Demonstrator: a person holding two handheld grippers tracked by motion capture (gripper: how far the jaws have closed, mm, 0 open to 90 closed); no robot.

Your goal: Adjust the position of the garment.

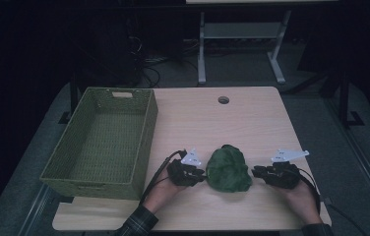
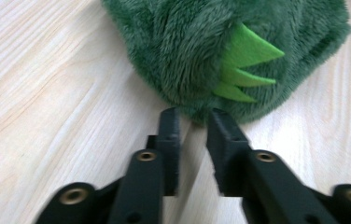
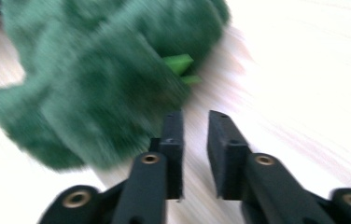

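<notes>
A dark green plush toy point(image 1: 228, 168) lies near the front of the wooden table point(image 1: 222, 123), between my two grippers. My left gripper point(image 1: 203, 174) lies at its left side, jaws pointed at it. In the left gripper view the jaws point(image 2: 193, 114) stand a little apart with nothing between them, their tips right at the edge of the toy's fur point(image 2: 187, 46), below its light green felt spikes point(image 2: 243, 65). My right gripper point(image 1: 254, 172) lies at the toy's right side. Its jaws point(image 3: 196, 116) are also slightly apart and empty, just off the blurred toy point(image 3: 94, 79).
A green woven basket point(image 1: 99, 184), empty, stands on the table's left side. A round cable hole point(image 1: 223, 100) sits near the far edge. Beyond the table stand a desk frame and cables on the dark floor.
</notes>
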